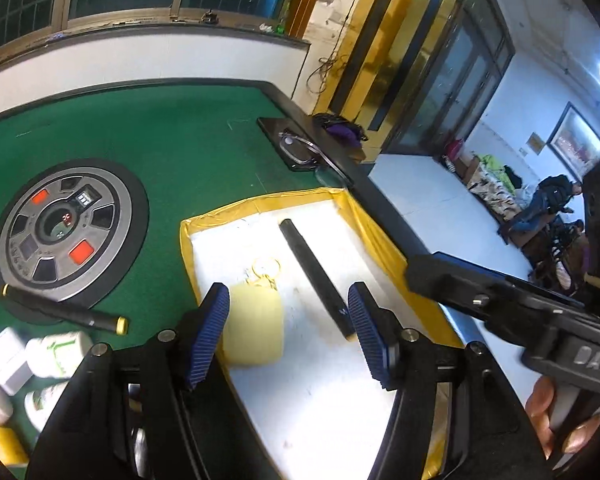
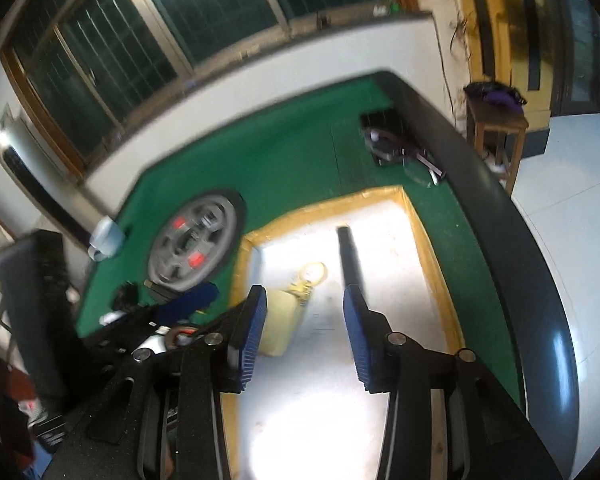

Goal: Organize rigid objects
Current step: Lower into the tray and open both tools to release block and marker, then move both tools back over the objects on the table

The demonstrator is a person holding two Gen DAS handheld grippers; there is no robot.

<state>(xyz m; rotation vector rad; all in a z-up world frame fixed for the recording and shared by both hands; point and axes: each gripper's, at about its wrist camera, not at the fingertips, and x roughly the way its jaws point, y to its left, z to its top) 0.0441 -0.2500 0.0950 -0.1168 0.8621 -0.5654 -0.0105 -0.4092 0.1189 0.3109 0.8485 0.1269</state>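
A white tray [image 1: 320, 400] rimmed with yellow tape lies on the green felt table. In it are a pale yellow tag [image 1: 254, 328] with gold rings [image 1: 266, 268] and a long black stick [image 1: 312, 276]. My left gripper [image 1: 289, 296] hangs open over the tray, the tag below its left pad and the stick's near end by its right pad, neither gripped. The right wrist view is blurred. My right gripper [image 2: 305, 294] is also open above the tray [image 2: 320, 400], with the tag [image 2: 278, 324] at its left and the stick [image 2: 350, 256] ahead of its right finger. Nothing is held.
Left of the tray lie a black marker [image 1: 64, 310] with yellow ends, white bottles [image 1: 58, 354] and a white box [image 1: 6, 360]. A round control panel [image 1: 66, 236] sits mid-table. Glasses [image 1: 300, 150] rest on a dark slab beyond the tray. A mug [image 2: 106, 238] stands far left. The table's dark edge [image 1: 384, 208] runs along the right.
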